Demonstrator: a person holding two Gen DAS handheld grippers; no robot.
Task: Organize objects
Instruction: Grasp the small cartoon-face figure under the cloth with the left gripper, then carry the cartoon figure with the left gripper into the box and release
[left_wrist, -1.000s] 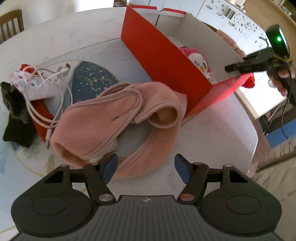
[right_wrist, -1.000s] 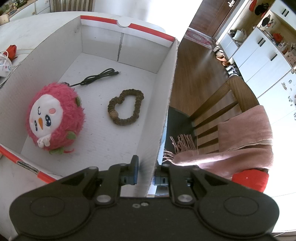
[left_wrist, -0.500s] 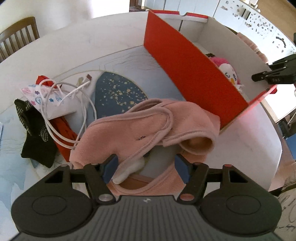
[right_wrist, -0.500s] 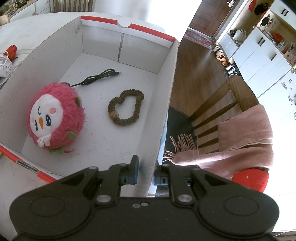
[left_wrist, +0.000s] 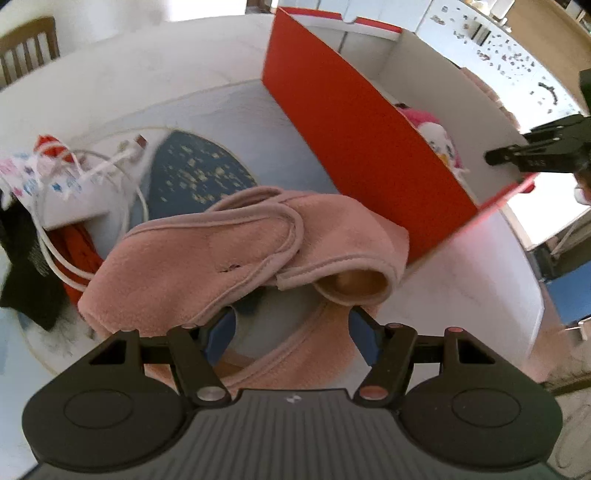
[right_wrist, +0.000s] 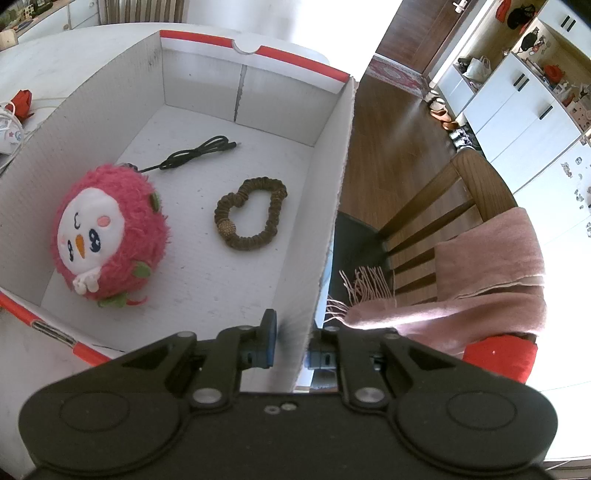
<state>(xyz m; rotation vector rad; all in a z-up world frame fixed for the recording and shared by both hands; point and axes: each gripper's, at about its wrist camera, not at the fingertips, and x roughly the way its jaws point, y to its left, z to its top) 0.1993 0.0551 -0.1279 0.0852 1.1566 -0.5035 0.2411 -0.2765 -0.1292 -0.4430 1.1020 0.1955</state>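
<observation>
The left gripper (left_wrist: 291, 332) has its jaws apart, with nothing pressed between the pads, and it now hangs right over the pink fleece garment (left_wrist: 236, 258) on the table (left_wrist: 480, 266). Compared with a second ago, this garment fills more of the left wrist view and its lower fold lies between the two blue pads, so the gripper has come closer and a little lower; the opening of the jaws has not changed. I judge from this that the garment is the next thing to be taken, and that the grasp is near but not yet made. The right gripper (right_wrist: 290, 345) has not moved in that time: its jaws are nearly together, clamped on the white side wall of the red box (right_wrist: 325, 206), and I think it steadies the box for what comes. Inside the box lie three things, apart from each other: a pink plush toy (right_wrist: 107, 236) near the left wall, a brown hair scrunchie (right_wrist: 251, 218) in the middle, and a black cable (right_wrist: 195, 153) toward the far end. Still outside, left of the garment, a white cable (left_wrist: 88, 206), a printed pouch (left_wrist: 55, 195), a red cloth (left_wrist: 77, 251) and a dark cloth (left_wrist: 26, 273) wait in a loose heap.
</observation>
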